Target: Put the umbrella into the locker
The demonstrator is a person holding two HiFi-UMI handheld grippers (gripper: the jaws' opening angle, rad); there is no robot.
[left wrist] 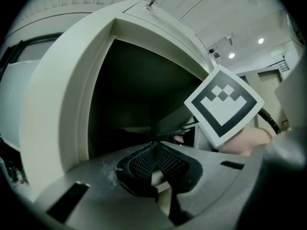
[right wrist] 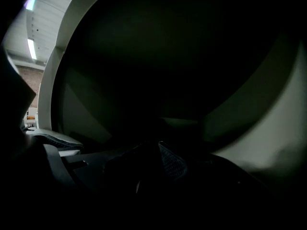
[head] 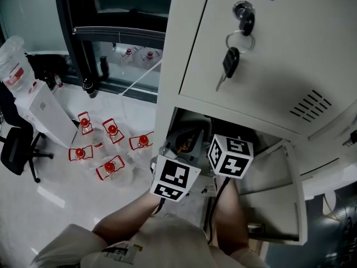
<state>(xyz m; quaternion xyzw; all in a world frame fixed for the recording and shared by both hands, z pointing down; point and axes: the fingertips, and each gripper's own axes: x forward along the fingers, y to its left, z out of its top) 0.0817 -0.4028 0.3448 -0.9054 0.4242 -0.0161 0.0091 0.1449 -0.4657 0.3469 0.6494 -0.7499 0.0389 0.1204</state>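
I could not pick out the umbrella in the dark lower compartment [head: 192, 121] of the locker [head: 173, 54]. Both tools reached into that opening. My left gripper [left wrist: 153, 146] was clenched on nothing, and my right gripper [right wrist: 159, 145], deep in shadow, looked clenched too. Keys [head: 231, 60] hung from the upper door [head: 279, 49].

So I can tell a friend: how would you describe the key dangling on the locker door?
Find the pale locker door at the head view's upper right. Its round lock near the top holds a first key; a ring below it carries the long black-headed key, the only one hanging free.
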